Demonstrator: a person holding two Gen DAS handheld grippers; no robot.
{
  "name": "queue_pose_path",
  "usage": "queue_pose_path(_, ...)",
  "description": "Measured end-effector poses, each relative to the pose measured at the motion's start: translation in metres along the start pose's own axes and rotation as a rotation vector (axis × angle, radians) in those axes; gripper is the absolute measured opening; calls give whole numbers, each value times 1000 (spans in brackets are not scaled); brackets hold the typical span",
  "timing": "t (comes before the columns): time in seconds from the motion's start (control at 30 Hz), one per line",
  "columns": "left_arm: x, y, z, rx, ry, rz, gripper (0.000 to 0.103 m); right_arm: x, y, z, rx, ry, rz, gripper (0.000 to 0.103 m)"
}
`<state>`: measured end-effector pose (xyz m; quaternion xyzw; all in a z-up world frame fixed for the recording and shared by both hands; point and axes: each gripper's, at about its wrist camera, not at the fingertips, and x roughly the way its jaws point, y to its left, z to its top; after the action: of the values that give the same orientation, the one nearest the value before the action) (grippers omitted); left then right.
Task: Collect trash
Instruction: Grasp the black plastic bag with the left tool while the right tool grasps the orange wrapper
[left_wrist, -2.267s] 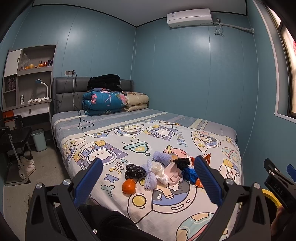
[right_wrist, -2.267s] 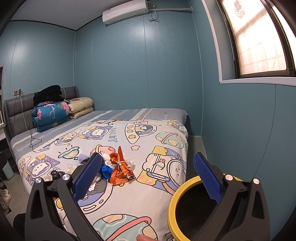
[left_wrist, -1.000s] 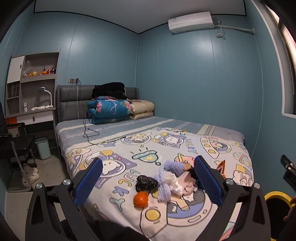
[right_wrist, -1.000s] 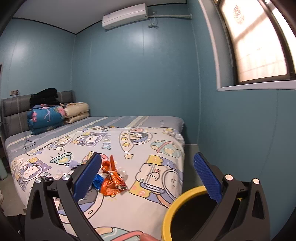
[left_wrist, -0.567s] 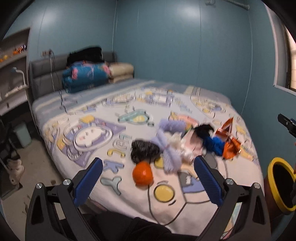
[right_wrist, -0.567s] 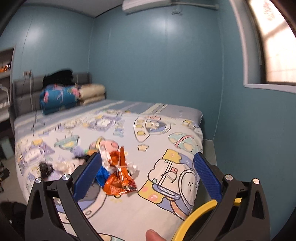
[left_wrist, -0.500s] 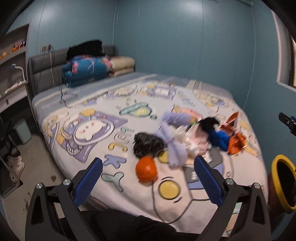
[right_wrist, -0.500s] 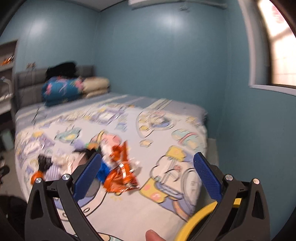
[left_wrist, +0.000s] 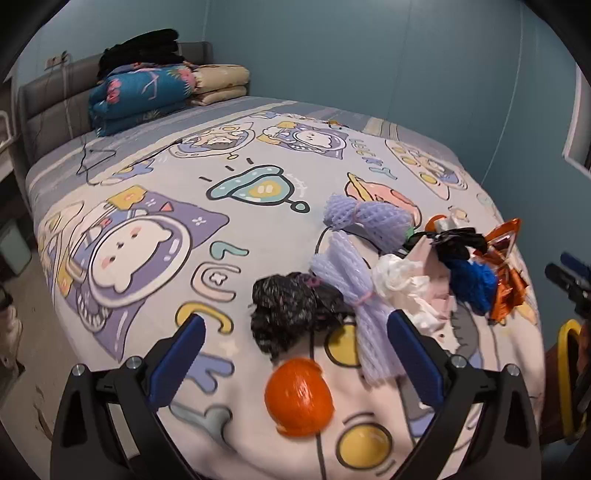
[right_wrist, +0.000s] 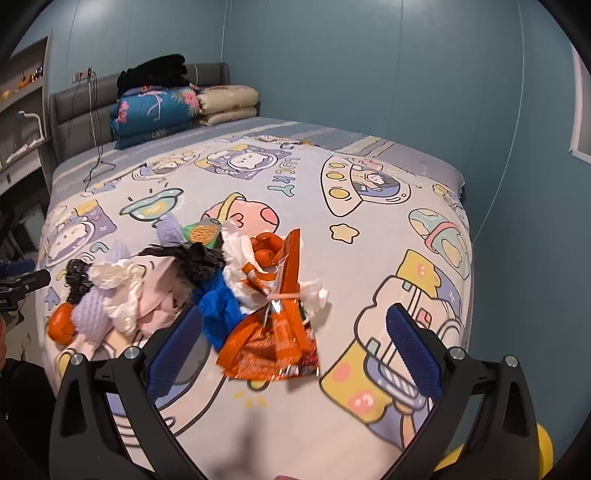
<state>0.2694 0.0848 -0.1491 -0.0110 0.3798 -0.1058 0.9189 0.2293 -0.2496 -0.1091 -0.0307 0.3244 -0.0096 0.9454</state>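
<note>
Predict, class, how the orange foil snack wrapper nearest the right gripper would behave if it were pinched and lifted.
The orange foil wrapper lies crumpled and flattened, so it probably weighs little and would flop rather than hold shape. Its glossy surface hints that it could slip between the pads. White tissue overlaps it, so that might drag along.

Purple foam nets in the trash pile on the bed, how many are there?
2. One purple foam net lies at the pile's far edge, toward the pillows. The other lies nearer, between the black bag and the white wrapper. More may be buried.
</note>
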Motion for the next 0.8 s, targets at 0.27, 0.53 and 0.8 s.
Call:
queue_pose_path(0.27,33,8,9,-13,81,-47,93,47,-22,23,87,93,70,95)
queue_pose_path(0.53,61,8,9,-43,152,-104,78,93,-24,31,123,198,78,76)
queue_pose_path(0.8,80,13,9,-91,180,-144,38,106,-26,19,158,275,83,35)
